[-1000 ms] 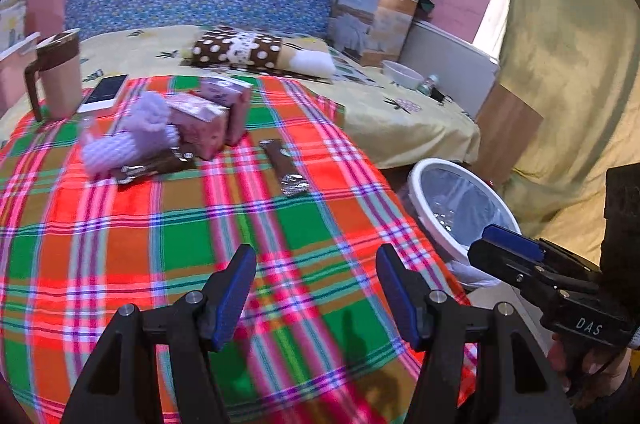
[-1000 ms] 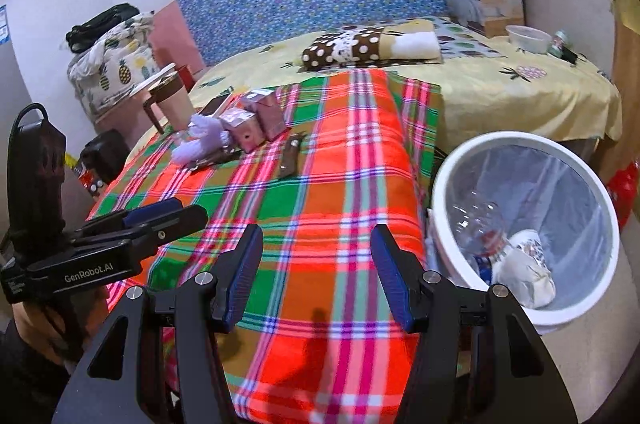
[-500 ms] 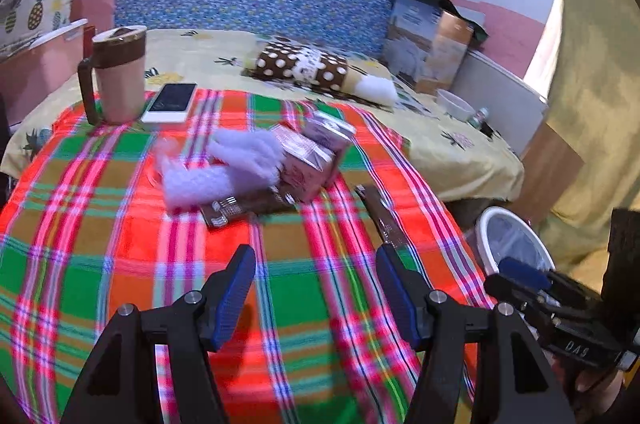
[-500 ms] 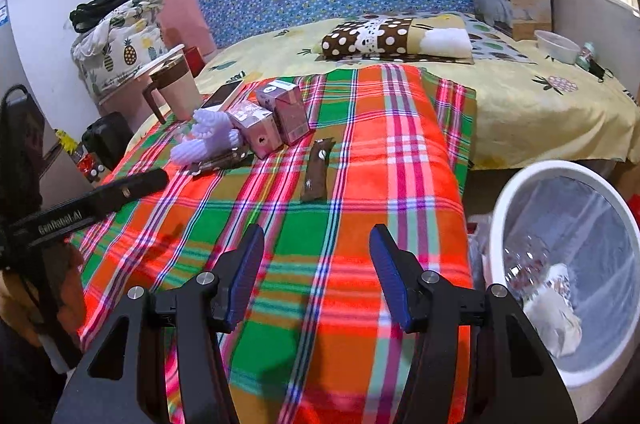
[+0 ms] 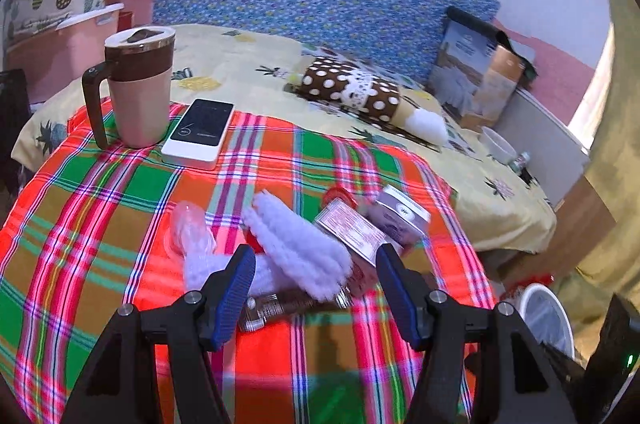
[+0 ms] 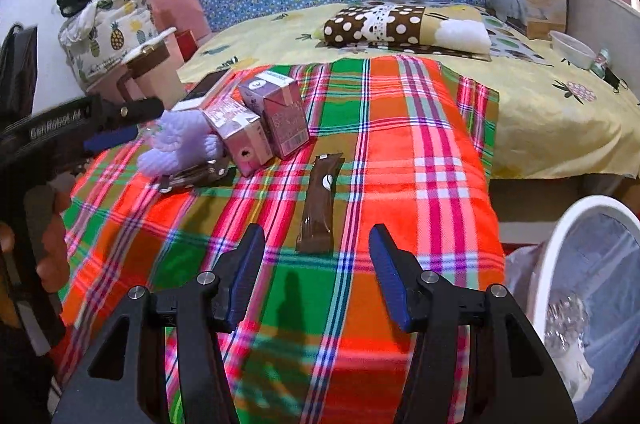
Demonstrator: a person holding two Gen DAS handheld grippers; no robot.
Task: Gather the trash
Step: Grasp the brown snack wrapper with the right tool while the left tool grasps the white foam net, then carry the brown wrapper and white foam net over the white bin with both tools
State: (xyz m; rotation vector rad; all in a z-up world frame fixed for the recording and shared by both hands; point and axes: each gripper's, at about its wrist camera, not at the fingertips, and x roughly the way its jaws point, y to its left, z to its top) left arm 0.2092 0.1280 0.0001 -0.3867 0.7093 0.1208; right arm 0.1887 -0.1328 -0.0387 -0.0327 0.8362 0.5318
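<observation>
The left gripper (image 5: pixel 314 284) has its blue fingers (image 5: pixel 236 292) spread wide with nothing clamped, hovering just before the fluffy white trash (image 5: pixel 298 250) and a dark wrapper (image 5: pixel 288 306) on the plaid blanket (image 5: pixel 100 224). Two small cartons (image 5: pixel 376 224) lie just beyond. The right gripper (image 6: pixel 316 274) also stands apart and empty, near a brown wrapper (image 6: pixel 320 203). The white bin (image 6: pixel 576 288) sits beside the bed at right.
</observation>
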